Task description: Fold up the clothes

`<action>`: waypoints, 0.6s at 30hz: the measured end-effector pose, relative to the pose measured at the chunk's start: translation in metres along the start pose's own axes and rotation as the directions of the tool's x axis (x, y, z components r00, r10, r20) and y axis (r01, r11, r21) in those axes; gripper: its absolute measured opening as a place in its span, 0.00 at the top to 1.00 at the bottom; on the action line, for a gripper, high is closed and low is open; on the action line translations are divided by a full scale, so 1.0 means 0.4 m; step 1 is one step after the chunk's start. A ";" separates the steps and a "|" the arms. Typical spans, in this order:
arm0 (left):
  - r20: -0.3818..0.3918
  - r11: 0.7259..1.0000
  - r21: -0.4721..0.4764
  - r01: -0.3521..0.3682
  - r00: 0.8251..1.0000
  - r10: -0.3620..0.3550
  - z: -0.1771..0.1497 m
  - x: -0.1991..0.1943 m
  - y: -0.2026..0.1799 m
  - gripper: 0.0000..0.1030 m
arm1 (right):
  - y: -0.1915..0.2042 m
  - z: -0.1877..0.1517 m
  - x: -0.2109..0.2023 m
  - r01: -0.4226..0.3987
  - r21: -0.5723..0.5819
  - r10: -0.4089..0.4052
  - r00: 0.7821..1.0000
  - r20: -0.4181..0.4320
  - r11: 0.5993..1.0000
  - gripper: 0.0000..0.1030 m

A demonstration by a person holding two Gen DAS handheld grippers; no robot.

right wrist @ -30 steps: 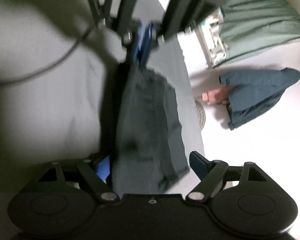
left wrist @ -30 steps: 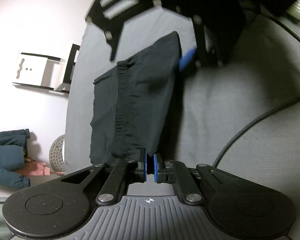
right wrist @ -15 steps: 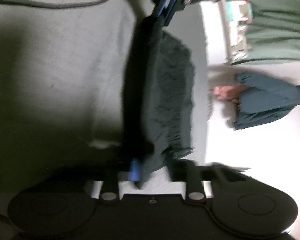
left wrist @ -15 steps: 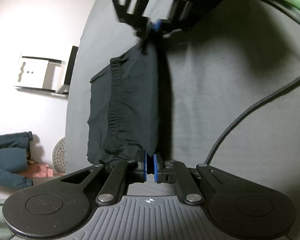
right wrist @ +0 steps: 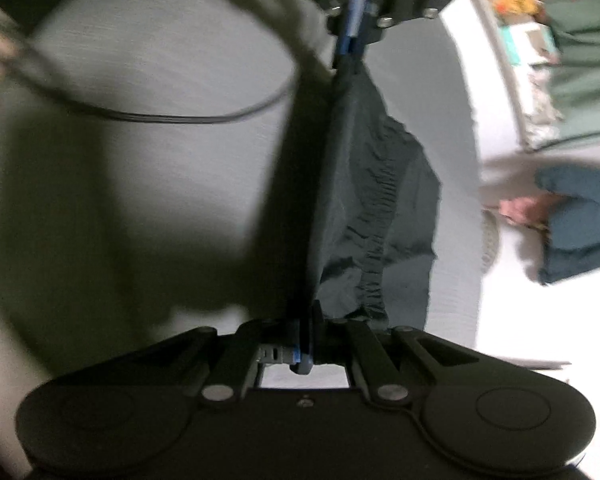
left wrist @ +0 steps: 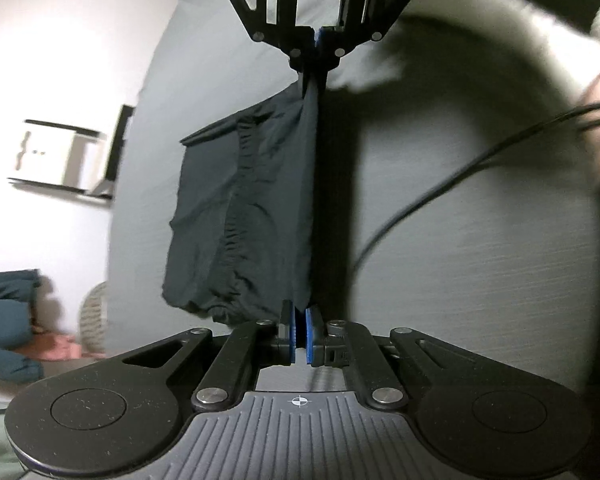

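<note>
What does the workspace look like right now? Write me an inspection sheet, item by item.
Surface: grey fabric-covered surface, under heavy shadow in places.
Job's things: dark garment with a gathered elastic band, held stretched between the two grippers above the surface.
Clutter: nothing seen on the surface.
Grippers: left gripper shut on one end of the garment; right gripper shut on the other end; they face each other.
Cables: one black cable hanging in a loop over the surface.
Surroundings: white floor, blue clothing lying on it, green fabric; all blurred.
</note>
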State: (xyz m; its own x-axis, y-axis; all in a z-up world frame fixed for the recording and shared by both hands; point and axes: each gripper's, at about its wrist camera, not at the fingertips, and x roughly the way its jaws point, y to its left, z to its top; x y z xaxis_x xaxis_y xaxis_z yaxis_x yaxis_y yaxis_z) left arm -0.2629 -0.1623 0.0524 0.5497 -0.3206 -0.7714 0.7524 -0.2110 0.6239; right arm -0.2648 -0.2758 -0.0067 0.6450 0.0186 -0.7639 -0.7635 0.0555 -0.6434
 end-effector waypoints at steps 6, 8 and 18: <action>0.032 0.990 0.000 0.139 0.990 -0.139 0.014 -0.055 0.029 0.96 | -0.068 -0.015 -0.072 -0.204 0.106 0.198 0.978 0.069 0.973 0.96; 0.031 0.991 -0.003 0.136 0.990 -0.136 0.014 -0.053 0.067 0.96 | -0.119 -0.030 -0.069 -0.250 0.182 0.236 0.967 0.095 0.951 0.96; 0.016 0.997 -0.028 0.066 0.998 -0.066 0.022 0.024 0.283 0.96 | -0.333 -0.141 -0.032 -0.303 0.522 0.227 0.952 0.206 0.797 0.96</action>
State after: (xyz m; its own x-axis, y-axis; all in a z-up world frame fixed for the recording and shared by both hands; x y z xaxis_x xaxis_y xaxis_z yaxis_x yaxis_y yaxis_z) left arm -0.1755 -0.1973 0.1169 0.4933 -0.3207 -0.8086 0.7969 -0.2061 0.5679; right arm -0.1732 -0.3398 0.0859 0.4468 0.2357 -0.8630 -0.7882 0.5600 -0.2551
